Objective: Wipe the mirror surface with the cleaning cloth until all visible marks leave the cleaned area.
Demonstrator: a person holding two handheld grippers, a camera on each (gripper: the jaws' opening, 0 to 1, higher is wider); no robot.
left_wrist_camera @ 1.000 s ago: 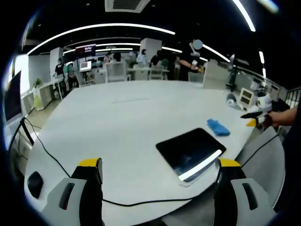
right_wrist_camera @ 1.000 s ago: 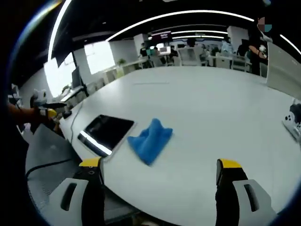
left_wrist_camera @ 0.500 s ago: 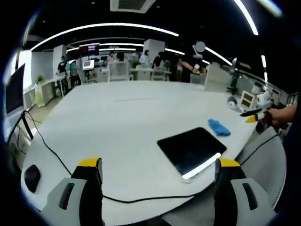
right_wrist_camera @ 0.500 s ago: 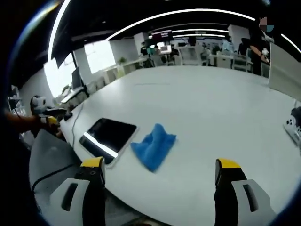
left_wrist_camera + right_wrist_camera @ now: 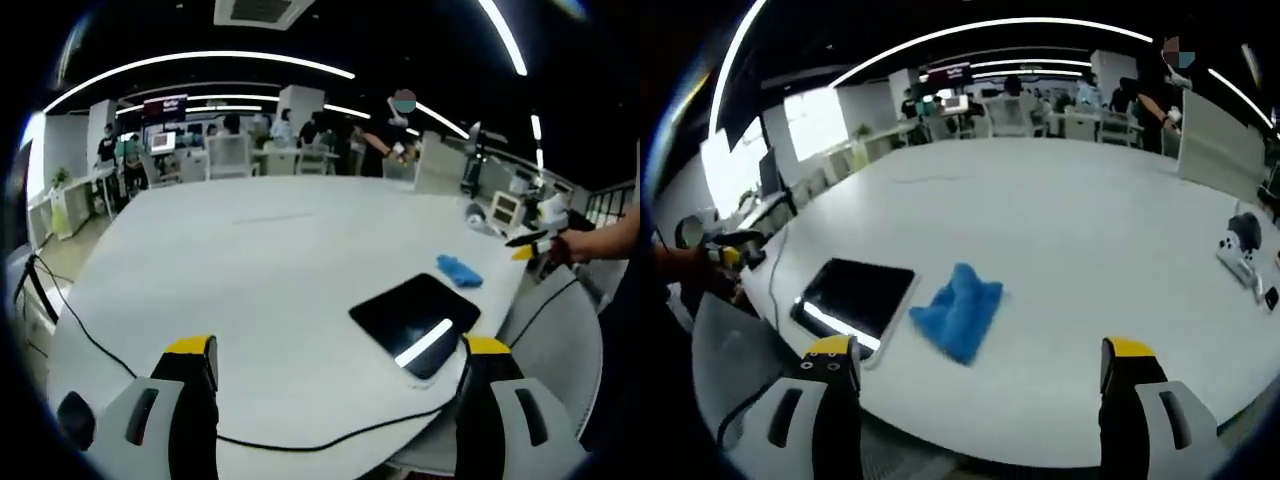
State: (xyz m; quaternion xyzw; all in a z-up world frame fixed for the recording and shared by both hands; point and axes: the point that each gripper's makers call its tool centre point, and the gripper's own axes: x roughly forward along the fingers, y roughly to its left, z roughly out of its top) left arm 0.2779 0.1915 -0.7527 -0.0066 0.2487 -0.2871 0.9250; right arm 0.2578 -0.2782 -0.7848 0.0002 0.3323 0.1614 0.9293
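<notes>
In the left gripper view, the left gripper (image 5: 335, 400) hangs over the near edge of the white table (image 5: 250, 260), its two yellow-tipped fingers (image 5: 190, 350) spread wide with nothing between them. A black cable (image 5: 100, 350) runs across the table edge just past the fingertips, from about 9 o'clock round toward 5 o'clock. Beyond that, at about 3 o'clock from the view's centre, the mirror (image 5: 415, 312) lies flat on the table near its rim, dark, with a bright strip of reflected ceiling light along one side. Just past it, near but apart, sits the crumpled blue cleaning cloth (image 5: 458, 270).

In the right gripper view, the right gripper (image 5: 980, 400) likewise has its fingers (image 5: 1125, 355) held far apart and empty above the table edge. The cloth (image 5: 958, 310) lies just ahead, slightly toward 11 o'clock from the open gap, with the mirror (image 5: 855, 298) beside it toward 9 o'clock, close but not touching. Farther off, at about 3 o'clock, a small white device (image 5: 1240, 245) rests on the table. In the distance stand desks, chairs and several people under long ceiling lights.
</notes>
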